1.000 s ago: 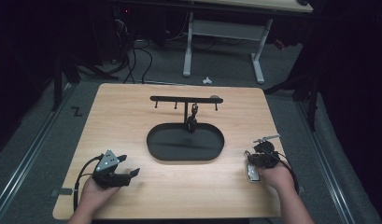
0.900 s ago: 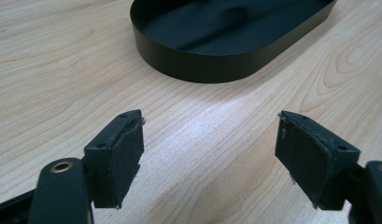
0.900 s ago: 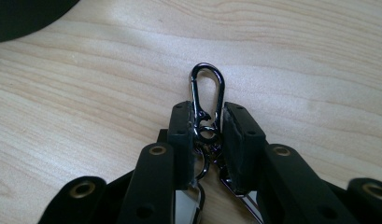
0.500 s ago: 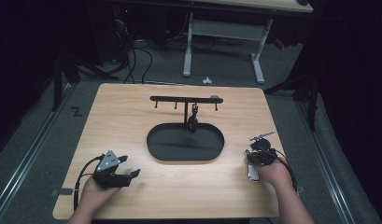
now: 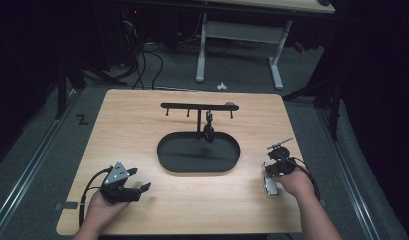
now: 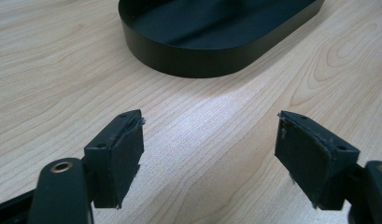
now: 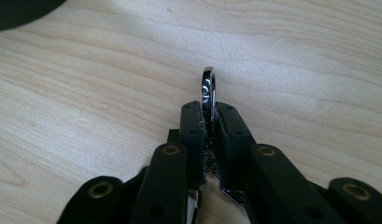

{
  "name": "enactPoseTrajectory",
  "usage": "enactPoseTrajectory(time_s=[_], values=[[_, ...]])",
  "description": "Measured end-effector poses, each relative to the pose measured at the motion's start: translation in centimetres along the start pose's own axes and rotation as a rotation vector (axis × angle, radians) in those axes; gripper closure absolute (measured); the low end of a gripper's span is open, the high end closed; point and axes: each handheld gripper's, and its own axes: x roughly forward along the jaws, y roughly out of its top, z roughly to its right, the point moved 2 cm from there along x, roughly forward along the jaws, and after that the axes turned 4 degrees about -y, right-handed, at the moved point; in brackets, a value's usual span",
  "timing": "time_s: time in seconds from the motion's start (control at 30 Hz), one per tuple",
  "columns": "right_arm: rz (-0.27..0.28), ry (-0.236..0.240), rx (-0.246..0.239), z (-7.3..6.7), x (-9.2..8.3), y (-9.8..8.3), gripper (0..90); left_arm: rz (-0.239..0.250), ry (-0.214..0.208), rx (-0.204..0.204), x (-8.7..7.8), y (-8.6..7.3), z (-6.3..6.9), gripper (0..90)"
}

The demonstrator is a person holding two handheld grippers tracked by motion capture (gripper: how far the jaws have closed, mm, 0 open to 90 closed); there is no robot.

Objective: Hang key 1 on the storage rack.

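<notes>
While the left gripper (image 5: 138, 186) rests at the table's (image 5: 142, 125) near left with jaws spread wide and nothing between them, the right gripper (image 7: 209, 122), near right, has just been closing and now pinches a shiny metal ring (image 7: 208, 86) edge-on. Black oval tray (image 5: 198, 152) sits mid-table, rack (image 5: 199, 106) just beyond.

In the high view the worktop (image 5: 142, 125) is evenly lit from above while the room around it sinks into darkness. Both gripper views are bright; glare streaks the wood, and the near jaws look slightly soft.
</notes>
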Motion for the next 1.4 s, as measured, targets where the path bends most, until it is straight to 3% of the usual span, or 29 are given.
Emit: enactPoseTrajectory(time_s=[0.1, 0.23, 0.53, 0.77, 0.97, 1.07, 1.27, 1.4], values=[[-0.05, 0.016, -0.008, -0.1, 0.1, 0.2, 78.7, 0.001, -0.002, 0.0, 0.0, 0.0, 0.0, 24.3], [-0.102, -0.019, -0.039, -0.5, 0.2, 0.6, 78.3, -0.001, -0.003, 0.0, 0.0, 0.0, -0.1, 24.3], [-0.175, -0.001, -0.027, -0.6, 0.3, 1.1, 81.6, -0.004, -0.009, 0.002, 0.1, 0.0, -0.2, 24.3], [-0.215, 0.025, -0.065, -0.6, 0.4, 1.5, 85.8, 0.006, -0.02, -0.006, 0.0, 0.2, -0.1, 25.0], [-0.196, -0.008, -0.108, -1.0, 0.4, 1.5, 86.2, 0.007, -0.024, -0.01, -0.1, 0.2, -0.1, 25.3], [-0.202, 0.024, -0.104, -1.1, 0.2, 1.4, 86.3, 0.007, -0.031, -0.016, -0.1, 0.2, 0.0, 25.3], [-0.158, 0.065, -0.105, -1.4, -2.6, 1.7, 86.3, 0.025, -0.017, -0.013, -0.4, 0.3, 0.0, 25.5], [-0.129, 0.06, -0.125, -1.7, -4.4, 1.9, 86.3, 0.027, -0.015, -0.014, -0.4, 0.3, 0.0, 25.5]])
